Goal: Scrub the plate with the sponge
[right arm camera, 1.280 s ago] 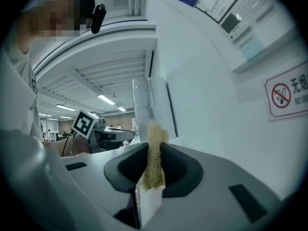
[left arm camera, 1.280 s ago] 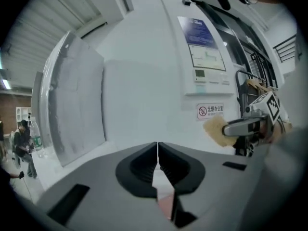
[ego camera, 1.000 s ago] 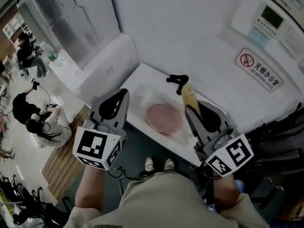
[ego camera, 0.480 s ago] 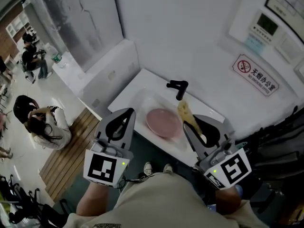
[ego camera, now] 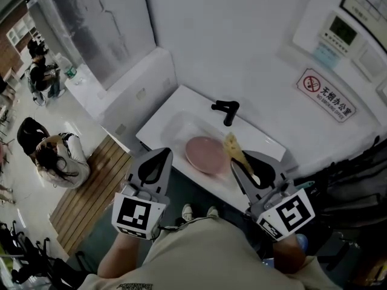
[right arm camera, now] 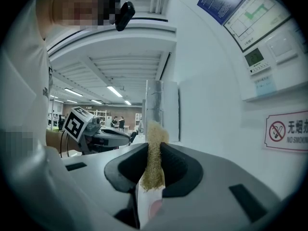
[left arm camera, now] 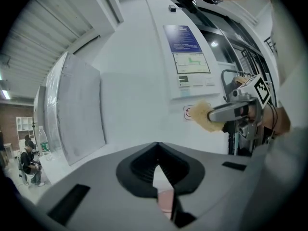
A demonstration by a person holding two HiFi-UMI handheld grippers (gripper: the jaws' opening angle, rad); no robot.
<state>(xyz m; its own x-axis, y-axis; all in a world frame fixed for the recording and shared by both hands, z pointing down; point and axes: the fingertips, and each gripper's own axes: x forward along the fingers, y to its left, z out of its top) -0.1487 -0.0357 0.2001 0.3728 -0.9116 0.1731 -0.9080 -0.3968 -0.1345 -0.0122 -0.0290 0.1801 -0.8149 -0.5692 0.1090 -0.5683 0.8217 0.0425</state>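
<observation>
**Loose plate, floppy sponge: slip risk**

The left tongs (ego camera: 160, 156) were pressed together with nothing between them. The right tongs (ego camera: 237, 164) pinched the sponge (ego camera: 231, 144) edge-on, most of it sticking out past the tips. The pink plate (ego camera: 205, 154) lay flat in the sink (ego camera: 172, 124), ahead of and below both tongs, between the two tips and nearer the right one. Neither touched it.

Likely trouble:
- Nothing held the plate, so a scrub push could probably slide or spin it around the basin. The left tongs would need to pin or grip its rim first.
- The sponge looked thin and soft. Pressed hard, it might fold or pull out of the pinch, and the bare tips would then scrape the plate.
- The black faucet (ego camera: 227, 109) stood just beyond the right tongs, so a long forward stroke could knock into it.
</observation>
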